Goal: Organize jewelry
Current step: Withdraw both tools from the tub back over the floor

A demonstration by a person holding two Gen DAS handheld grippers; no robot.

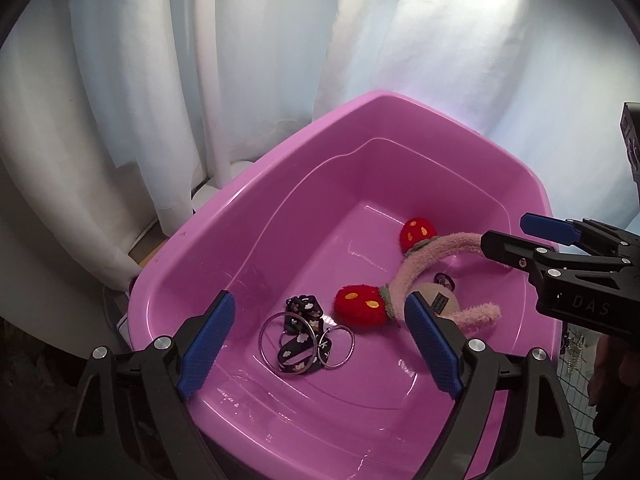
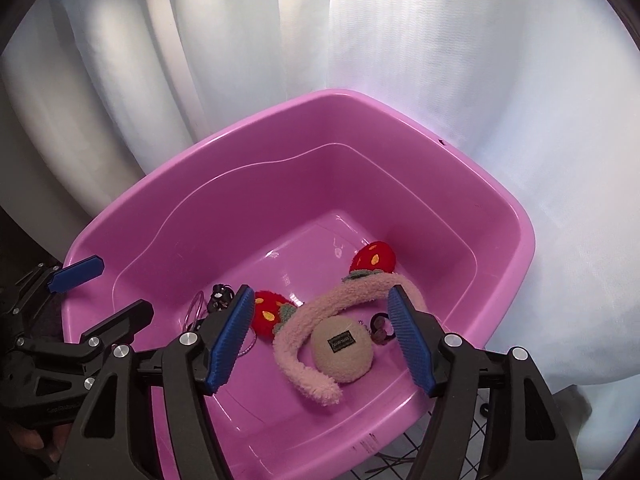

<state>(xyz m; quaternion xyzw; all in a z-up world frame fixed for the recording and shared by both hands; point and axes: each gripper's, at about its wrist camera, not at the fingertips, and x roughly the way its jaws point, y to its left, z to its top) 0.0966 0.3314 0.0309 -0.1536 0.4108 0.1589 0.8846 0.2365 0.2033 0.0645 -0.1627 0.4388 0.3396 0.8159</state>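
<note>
Headband (image 2: 320, 312) | tip behind right hand-held gripper (image 1: 516, 240) | both hand-held grippers released | pouch (image 1: 438, 300) half-hidden

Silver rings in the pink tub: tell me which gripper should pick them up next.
Probably left. The left gripper hangs open directly over the silver rings and patterned strap. The right gripper is open over the pink plush headband and beige pouch, farther from them.

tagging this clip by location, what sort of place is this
Probably a room in a home, by a window: white curtains hang behind, lit from outside. A pink plastic tub holds accessories: a fuzzy strawberry headband, metal bangles and a patterned black strap. The room type is unclear.
</note>
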